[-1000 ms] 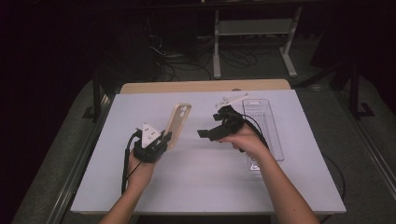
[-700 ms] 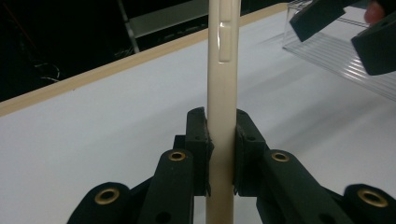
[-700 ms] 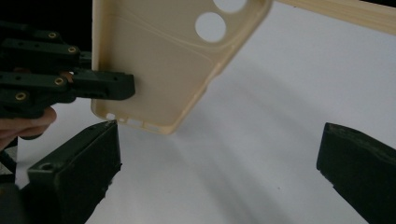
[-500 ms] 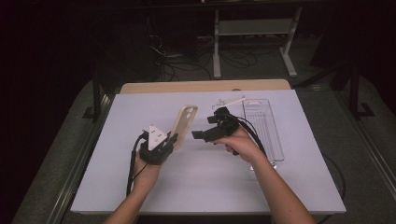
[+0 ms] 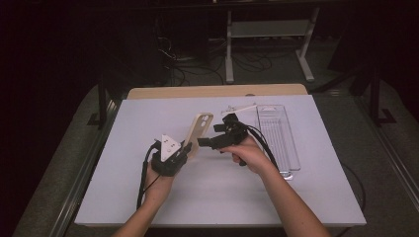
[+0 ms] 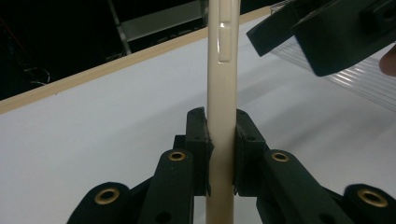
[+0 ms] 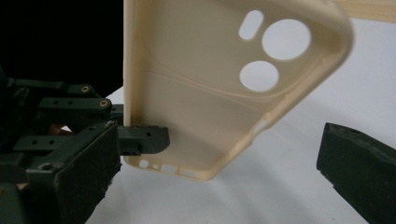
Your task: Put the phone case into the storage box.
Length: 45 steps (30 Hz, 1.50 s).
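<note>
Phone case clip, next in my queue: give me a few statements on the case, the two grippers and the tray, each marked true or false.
1. The left gripper is shut on the lower edge of the cream phone case. True.
2. The case lies flat on the table. False: it is held up off the table, seen edge-on in the left gripper view.
3. The right gripper has clamped the case. False: its jaws stand wide apart, with the case in front of them and not pressed.
4. A clear plastic tray lies on the table beyond the right hand. True.
5. The case has three camera cut-outs near one end. True, in the right gripper view.
</note>
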Available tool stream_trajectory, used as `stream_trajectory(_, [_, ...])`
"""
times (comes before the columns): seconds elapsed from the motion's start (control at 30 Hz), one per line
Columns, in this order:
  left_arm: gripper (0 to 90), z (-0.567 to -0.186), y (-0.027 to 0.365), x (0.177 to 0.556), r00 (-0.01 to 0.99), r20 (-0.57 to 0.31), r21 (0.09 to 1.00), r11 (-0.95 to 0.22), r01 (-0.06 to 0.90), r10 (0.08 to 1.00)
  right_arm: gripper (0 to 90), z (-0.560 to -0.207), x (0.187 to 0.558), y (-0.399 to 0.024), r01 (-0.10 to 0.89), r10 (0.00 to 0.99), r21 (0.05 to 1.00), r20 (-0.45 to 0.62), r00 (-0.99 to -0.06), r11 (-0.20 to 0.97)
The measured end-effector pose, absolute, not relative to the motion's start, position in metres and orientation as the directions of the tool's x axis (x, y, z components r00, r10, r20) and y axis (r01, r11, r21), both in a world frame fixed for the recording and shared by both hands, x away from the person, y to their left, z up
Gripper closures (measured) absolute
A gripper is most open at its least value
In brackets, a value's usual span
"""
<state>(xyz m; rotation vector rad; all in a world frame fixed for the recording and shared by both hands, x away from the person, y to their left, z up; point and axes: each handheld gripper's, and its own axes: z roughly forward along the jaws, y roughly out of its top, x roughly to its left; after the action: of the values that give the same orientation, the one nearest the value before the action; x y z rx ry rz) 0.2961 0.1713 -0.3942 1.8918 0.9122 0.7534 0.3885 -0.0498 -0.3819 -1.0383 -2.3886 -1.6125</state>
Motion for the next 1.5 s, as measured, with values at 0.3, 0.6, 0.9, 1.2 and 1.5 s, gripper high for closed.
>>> stream_trajectory(0.3, [79.1,-0.396,0.165,0.294,0.562,0.144,0.891,-0.354,0.284,0.814,0.0,-0.383,0.389,-0.044,0.600,0.468,0.782,0.472,-0.747,0.168])
stream_trajectory(0.6, [79.1,-0.396,0.159,0.290,0.570,0.141,0.895,-0.350,0.276,0.810,0.0,-0.386,0.390,-0.041,0.613,0.476,0.778,0.491,-0.730,0.137])
stream_trajectory(0.9, [79.1,-0.398,0.153,0.288,0.573,0.135,0.900,-0.341,0.270,0.809,0.0,-0.388,0.390,-0.038,0.623,0.478,0.771,0.503,-0.720,0.127])
stream_trajectory(1.2, [79.0,-0.400,0.151,0.287,0.573,0.137,0.899,-0.344,0.271,0.808,0.0,-0.389,0.391,-0.037,0.645,0.476,0.755,0.527,-0.704,0.118])
stream_trajectory(1.5, [78.9,-0.401,0.148,0.286,0.580,0.139,0.895,-0.352,0.274,0.803,3.9,-0.389,0.392,-0.040,0.649,0.476,0.754,0.537,-0.697,0.099])
